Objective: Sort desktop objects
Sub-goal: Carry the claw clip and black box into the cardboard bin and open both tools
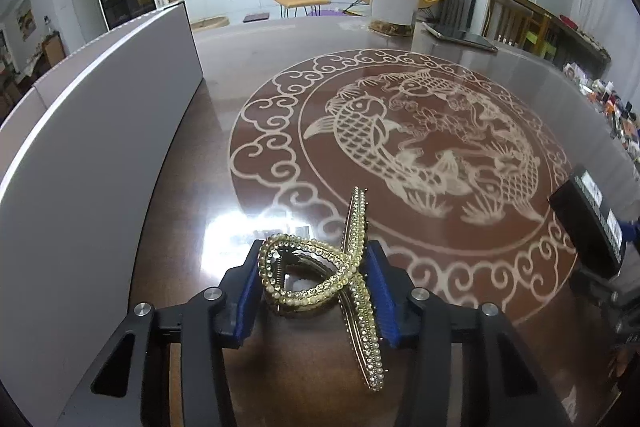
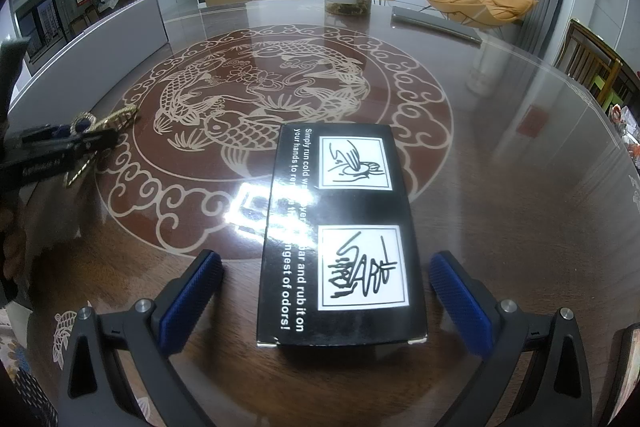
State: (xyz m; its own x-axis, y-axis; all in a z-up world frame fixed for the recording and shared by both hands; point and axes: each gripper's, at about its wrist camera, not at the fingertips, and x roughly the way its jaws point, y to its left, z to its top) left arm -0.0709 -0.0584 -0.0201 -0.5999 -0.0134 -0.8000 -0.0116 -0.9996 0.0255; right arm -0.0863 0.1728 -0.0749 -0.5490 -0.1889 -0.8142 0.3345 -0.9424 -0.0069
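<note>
Gold hair clip (image 1: 320,279) sits clamped between left jaws; right jaws apart.

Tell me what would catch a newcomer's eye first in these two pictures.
Probably the gold hair claw studded with pearls, caught between the blue pads of the left gripper, low in the left wrist view. Next, the black box with white drawings, lying between the open jaws of the right gripper. Under both spreads the table with its big pale fish medallion.

Gold metal hair clip (image 1: 320,275) (pearl-beaded, shiny); glossy cardboard box (image 2: 340,239); polished wooden table (image 2: 520,207)
</note>
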